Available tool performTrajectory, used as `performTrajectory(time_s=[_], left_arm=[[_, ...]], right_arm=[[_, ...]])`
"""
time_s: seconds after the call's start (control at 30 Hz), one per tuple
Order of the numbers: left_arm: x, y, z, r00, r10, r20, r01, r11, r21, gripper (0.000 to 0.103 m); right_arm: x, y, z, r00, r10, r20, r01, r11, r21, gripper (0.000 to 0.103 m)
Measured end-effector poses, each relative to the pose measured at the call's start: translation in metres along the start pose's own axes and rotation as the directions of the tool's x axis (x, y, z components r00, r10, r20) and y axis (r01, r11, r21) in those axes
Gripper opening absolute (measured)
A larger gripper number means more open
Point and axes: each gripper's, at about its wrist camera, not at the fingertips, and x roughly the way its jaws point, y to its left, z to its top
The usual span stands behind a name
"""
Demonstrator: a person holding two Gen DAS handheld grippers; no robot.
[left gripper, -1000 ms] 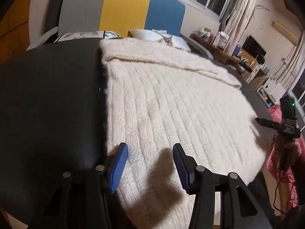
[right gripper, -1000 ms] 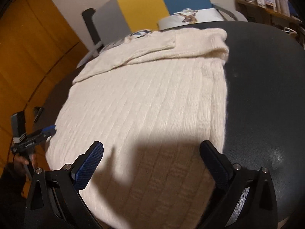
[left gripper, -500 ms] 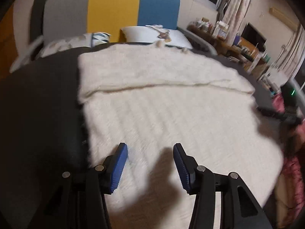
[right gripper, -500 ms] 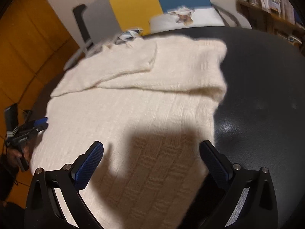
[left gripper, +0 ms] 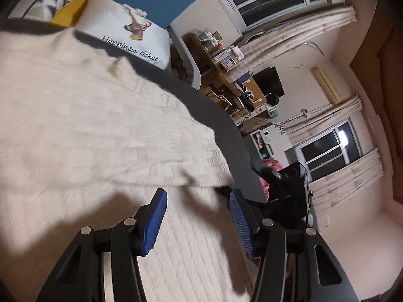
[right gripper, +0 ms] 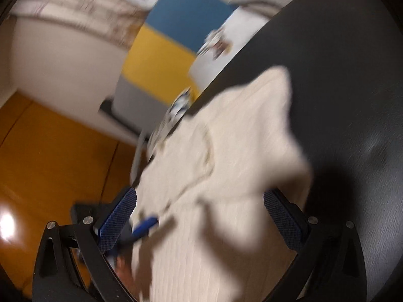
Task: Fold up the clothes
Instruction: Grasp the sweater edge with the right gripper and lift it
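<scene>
Lying beneath both claws: sweater (left gripper: 100,130).

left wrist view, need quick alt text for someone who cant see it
A cream knitted sweater lies spread over a round black table, with the left gripper above it, its blue-padded jaws opening and empty. Beyond the table are a white cushion printed "Happiness ticket", a cluttered wooden desk and curtained windows.
</scene>
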Motion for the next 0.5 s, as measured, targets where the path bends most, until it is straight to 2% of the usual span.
performTrajectory(time_s=[0.07,0.1,0.13,0.17,0.2,0.23,0.27,0.33,0.37,0.43,0.5], left_arm=[[0.009,-0.009,0.006,0.999,0.011,0.039,-0.013,0.999,0.039,0.053],[0.014,-0.013,0.009,0.998,0.02,0.055,-0.023,0.998,0.057,0.053],[0.021,-0.016,0.016,0.996,0.059,0.06,-0.064,0.994,0.084,0.053],[0.034,-0.016,0.023,0.988,0.144,0.049,-0.148,0.983,0.107,0.053],[0.045,-0.012,0.026,0.979,0.203,0.011,-0.203,0.973,0.111,0.053],[0.056,-0.008,0.028,0.966,0.257,-0.023,-0.252,0.96,0.118,0.048],[0.063,-0.005,0.029,0.958,0.286,-0.034,-0.279,0.951,0.134,0.048],[0.066,-0.012,0.027,0.949,0.312,-0.036,-0.3,0.935,0.192,0.048],[0.067,-0.015,0.025,0.945,0.326,-0.035,-0.311,0.925,0.216,0.048],[0.068,-0.018,0.024,0.943,0.332,-0.035,-0.315,0.92,0.234,0.048],[0.065,-0.021,0.029,0.948,0.314,-0.048,-0.294,0.926,0.235,0.052]], right_arm=[[0.007,-0.006,0.004,0.999,-0.032,0.026,0.031,0.998,0.06,0.103],[0.007,-0.006,0.005,0.997,-0.033,0.065,0.028,0.996,0.083,0.103],[0.006,-0.005,0.006,0.995,-0.034,0.093,0.025,0.995,0.093,0.103],[0.003,-0.005,0.006,0.991,-0.034,0.131,0.019,0.993,0.113,0.103],[-0.001,-0.006,0.004,0.982,-0.023,0.186,-0.005,0.989,0.148,0.103],[-0.004,-0.008,0.004,0.975,-0.015,0.22,-0.024,0.985,0.171,0.103],[-0.007,-0.011,0.001,0.965,-0.013,0.263,-0.039,0.98,0.194,0.103],[-0.016,-0.018,-0.005,0.936,-0.013,0.351,-0.08,0.965,0.25,0.103],[-0.02,-0.021,-0.008,0.93,-0.012,0.367,-0.094,0.958,0.271,0.103],[-0.025,-0.022,-0.013,0.927,-0.025,0.375,-0.083,0.96,0.269,0.103],[-0.028,-0.015,-0.015,0.94,-0.06,0.335,-0.029,0.967,0.254,0.103]])
